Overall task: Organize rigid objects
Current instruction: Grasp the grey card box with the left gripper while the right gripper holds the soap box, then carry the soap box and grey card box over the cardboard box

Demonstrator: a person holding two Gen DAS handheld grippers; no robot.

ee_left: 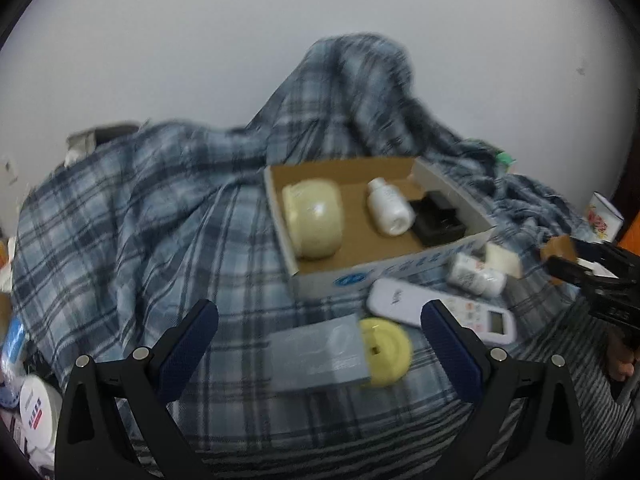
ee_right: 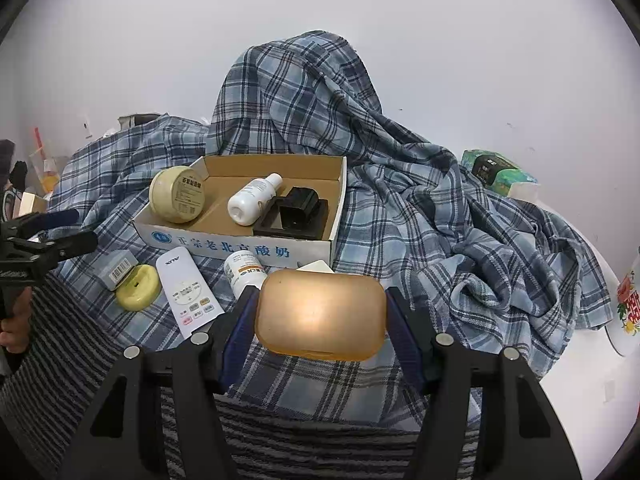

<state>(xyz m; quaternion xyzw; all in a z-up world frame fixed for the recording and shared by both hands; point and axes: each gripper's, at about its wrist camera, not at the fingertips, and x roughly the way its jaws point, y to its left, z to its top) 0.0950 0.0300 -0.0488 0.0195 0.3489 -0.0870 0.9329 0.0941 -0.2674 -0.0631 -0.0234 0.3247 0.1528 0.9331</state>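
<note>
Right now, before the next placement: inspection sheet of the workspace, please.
Surface: blue plaid blanket, rumpled.
Job's things: cardboard box holds cream jar, white bottle, black holder. In front: remote, yellow disc, grey box, pill bottle.
Clutter: tissue pack, floral cup.
Grippers: right gripper shut on amber case; left gripper open, above the yellow disc.
Cables: nothing seen.
Surroundings: white wall.

A home: plaid blanket (ee_right: pixel 400 184), household clutter, plain wall.
</note>
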